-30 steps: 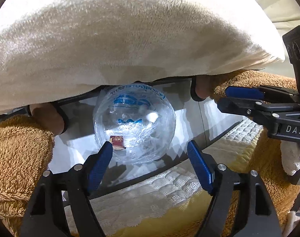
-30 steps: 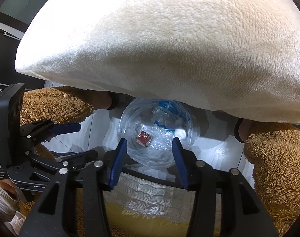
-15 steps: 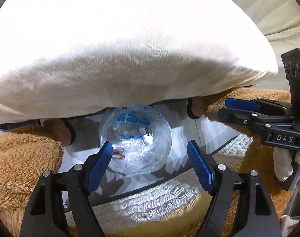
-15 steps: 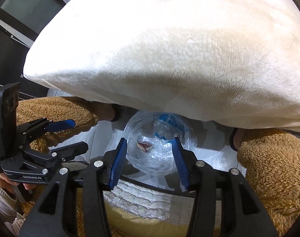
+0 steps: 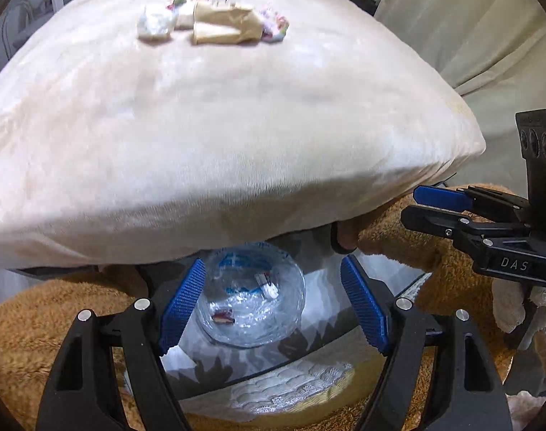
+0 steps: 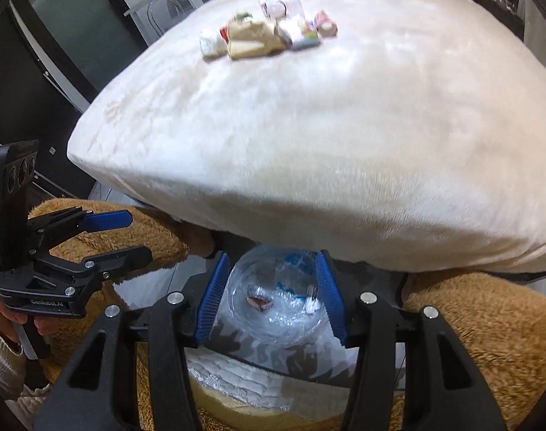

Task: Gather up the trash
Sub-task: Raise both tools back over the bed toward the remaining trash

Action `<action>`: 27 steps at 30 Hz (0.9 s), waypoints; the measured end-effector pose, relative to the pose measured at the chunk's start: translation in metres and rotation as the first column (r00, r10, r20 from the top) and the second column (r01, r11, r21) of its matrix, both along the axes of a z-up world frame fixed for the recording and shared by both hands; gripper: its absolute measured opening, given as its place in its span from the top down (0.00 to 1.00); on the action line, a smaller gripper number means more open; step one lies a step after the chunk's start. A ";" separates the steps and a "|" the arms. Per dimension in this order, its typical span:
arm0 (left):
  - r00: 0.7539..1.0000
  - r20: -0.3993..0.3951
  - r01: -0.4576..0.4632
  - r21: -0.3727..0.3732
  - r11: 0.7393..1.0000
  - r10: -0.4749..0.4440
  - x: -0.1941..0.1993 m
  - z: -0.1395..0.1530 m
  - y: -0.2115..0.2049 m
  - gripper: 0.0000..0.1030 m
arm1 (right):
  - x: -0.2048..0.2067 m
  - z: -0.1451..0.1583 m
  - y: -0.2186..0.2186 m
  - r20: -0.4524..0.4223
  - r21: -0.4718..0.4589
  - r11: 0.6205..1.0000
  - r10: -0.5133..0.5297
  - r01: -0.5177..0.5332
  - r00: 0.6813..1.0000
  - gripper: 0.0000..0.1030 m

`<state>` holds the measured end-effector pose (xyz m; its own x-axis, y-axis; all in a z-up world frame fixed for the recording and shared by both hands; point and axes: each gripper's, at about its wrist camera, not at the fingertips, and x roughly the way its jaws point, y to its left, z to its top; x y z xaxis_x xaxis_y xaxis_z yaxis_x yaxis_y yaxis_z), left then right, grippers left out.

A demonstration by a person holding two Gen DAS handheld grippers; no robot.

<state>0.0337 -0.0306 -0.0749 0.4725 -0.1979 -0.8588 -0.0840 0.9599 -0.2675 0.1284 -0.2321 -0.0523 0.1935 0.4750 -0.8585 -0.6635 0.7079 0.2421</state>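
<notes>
Directly below, between empty fingers, the bag-lined bin is seen with scraps inside. Left gripper is spread wide; right gripper is narrower, its fingers just eased apart, nothing clamped. Far at 12 o'clock, the trash pile lies on the cushion, long axis 9-to-3; neither hand is clearly nearer.

Two wrist fisheyes, side by side, tilted steeply down.

Each looks along its own fingers past a cream-covered table edge, close above a clear-lined bin; both share table, bin and trash pile, and each sees the other gripper at its margin.
</notes>
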 end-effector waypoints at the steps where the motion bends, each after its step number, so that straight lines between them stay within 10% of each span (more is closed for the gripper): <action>1: 1.000 0.012 0.000 0.006 1.000 0.000 0.001 0.005 0.001 0.26 | 0.002 0.005 0.000 0.012 0.007 1.000 0.000 0.000 1.000 0.51; 27: 0.983 0.180 -0.045 0.123 0.991 0.022 0.125 0.051 0.106 0.26 | 0.152 0.034 0.079 0.173 0.054 0.997 0.046 -0.056 0.984 0.28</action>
<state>0.1586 0.0754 -0.0239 0.6245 -0.0749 -0.7774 -0.0783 0.9844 -0.1577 0.2807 -0.1534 -0.0185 0.3099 0.5363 -0.7851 -0.7337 0.6601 0.1612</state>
